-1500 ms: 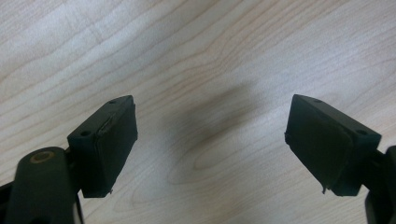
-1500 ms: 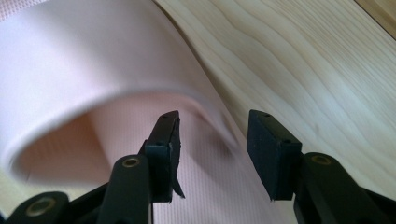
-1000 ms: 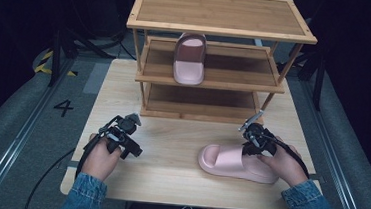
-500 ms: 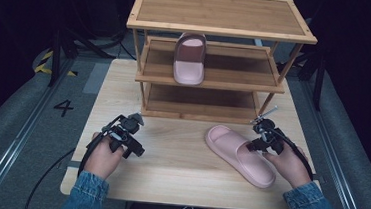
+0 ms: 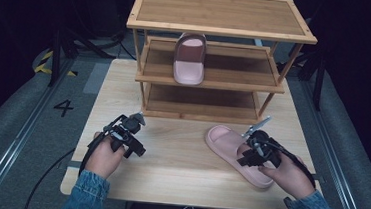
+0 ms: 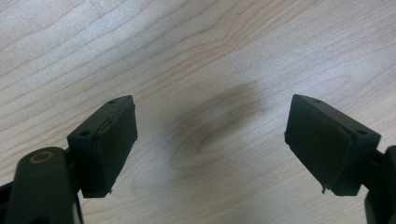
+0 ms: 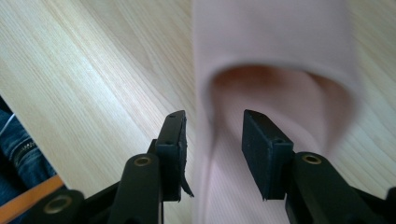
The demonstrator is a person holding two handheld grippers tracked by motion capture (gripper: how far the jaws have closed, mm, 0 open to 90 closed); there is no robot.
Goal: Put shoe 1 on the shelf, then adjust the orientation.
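Observation:
A pink slipper (image 5: 228, 147) lies diagonally on the wooden table (image 5: 178, 169), toe toward the shelf rack. My right gripper (image 5: 246, 150) is over its heel half. In the right gripper view the slipper's side wall (image 7: 205, 154) runs between the jaws of that gripper (image 7: 215, 116), which have just been opening; the pads stand clear of it, so it is open. The strap (image 7: 271, 42) arches ahead. A second pink slipper (image 5: 189, 59) rests on the rack's middle shelf. My left gripper (image 5: 130, 136) sits at the table's left, open (image 6: 210, 100) over bare wood.
The three-tier bamboo rack (image 5: 220, 17) stands at the back of the table; its top and bottom shelves (image 5: 203, 103) hold nothing. Dark floor with a painted "4" (image 5: 64, 107) lies left of the table. The person's denim sleeves (image 5: 86, 197) enter from the bottom.
The slipper on the table swung from lying crosswise to a diagonal, toe toward the rack. My right gripper's jaws came apart off it and the hand shifted. The left hand stayed put.

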